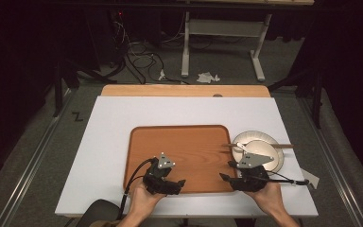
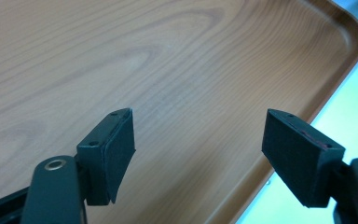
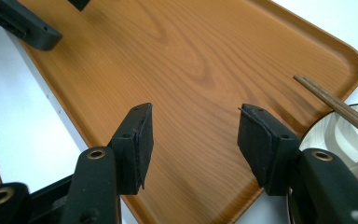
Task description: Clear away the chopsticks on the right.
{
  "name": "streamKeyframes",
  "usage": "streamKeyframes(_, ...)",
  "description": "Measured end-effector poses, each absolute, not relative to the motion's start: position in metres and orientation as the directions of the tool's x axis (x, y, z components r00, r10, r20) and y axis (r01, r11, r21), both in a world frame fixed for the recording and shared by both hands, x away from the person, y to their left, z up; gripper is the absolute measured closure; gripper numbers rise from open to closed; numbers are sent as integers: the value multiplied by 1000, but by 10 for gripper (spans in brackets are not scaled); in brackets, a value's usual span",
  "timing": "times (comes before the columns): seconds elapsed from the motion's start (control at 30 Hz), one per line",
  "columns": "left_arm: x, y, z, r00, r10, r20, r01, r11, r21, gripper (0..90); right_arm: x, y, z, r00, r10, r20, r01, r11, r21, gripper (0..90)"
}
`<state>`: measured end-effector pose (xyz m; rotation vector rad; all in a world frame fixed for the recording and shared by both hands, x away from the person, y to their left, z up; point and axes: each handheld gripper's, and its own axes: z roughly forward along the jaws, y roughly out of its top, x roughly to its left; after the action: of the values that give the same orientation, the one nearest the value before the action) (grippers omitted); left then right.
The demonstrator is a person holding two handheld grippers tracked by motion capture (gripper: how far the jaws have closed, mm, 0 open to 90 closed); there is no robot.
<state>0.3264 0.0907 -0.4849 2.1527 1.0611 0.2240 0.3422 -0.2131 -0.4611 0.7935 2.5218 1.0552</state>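
Nothing looks begun: the rectangular orange-brown wooden tray (image 1: 179, 142) lies bare, left gripper (image 1: 178, 183) and right gripper (image 1: 227, 178) hover over its near edge, jaws apart and empty, white round plate (image 1: 274, 163) with brown chopsticks (image 1: 283, 145) just beside its right edge.

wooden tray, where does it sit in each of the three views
High view: wooden tray at table centre, just ahead of both grippers.
Left gripper view: across most of the frame, rim corner at top right.
Right gripper view: from top left to centre, rounded corner at right.
Shared landmark: that rounded rim corner.
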Motion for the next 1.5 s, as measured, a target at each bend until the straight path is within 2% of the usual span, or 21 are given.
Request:
streamKeyframes(0.47, 326, 91, -484, 649, 747, -141, 618, -410, 671, 256, 339, -213, -464, -811, 579, -79, 365, 608, 705, 447)
streamKeyframes(0.97, 327, 91, -485, 645, 751, -144, 621, -406, 670, 256, 338, -224, -451, -799, 598, -69, 355, 561, 747, 425)
streamKeyframes(1.5, 328, 91, -484, 641, 753, -148, 621, -396, 676, 256, 342, -244, -433, -768, 638, -63, 384, 537, 751, 465)
